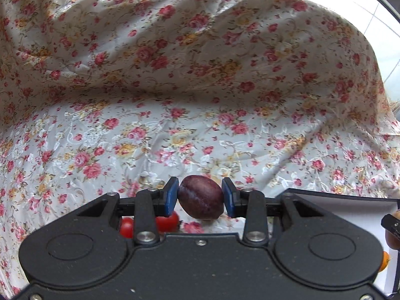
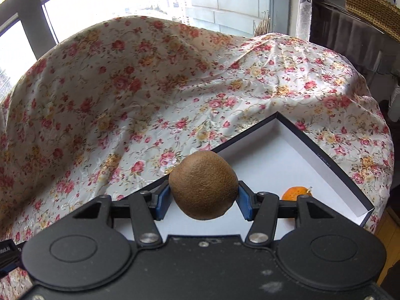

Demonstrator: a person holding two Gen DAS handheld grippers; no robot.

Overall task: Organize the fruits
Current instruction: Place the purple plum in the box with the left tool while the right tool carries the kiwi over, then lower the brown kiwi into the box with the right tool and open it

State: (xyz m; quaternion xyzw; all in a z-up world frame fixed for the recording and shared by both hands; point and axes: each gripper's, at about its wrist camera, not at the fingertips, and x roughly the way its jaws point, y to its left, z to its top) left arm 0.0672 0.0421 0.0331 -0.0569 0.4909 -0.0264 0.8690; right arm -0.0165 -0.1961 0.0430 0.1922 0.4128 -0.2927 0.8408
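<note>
My left gripper (image 1: pixel 200 197) is shut on a dark purple plum (image 1: pixel 200 199), its blue pads pressing both sides, held above the flowered cloth. Below it lie two red cherry tomatoes (image 1: pixel 168 222), partly hidden by the gripper body. My right gripper (image 2: pixel 203 195) is shut on a brown kiwi (image 2: pixel 203 184), hanging over the near corner of a shallow box (image 2: pixel 332 160) with a dark rim and white inside. A small orange fruit (image 2: pixel 296 193) lies in that box. In the left wrist view the box (image 1: pixel 350 198) shows at the right, with the orange fruit (image 1: pixel 385 265) at its edge.
A flowered cloth (image 1: pixel 175 87) covers the table and rises in a hump at the back. Windows stand behind it. A woven basket (image 2: pixel 370 5) sits on a dark shelf at the far right. Part of the other gripper (image 1: pixel 391 225) shows at the right edge of the left wrist view.
</note>
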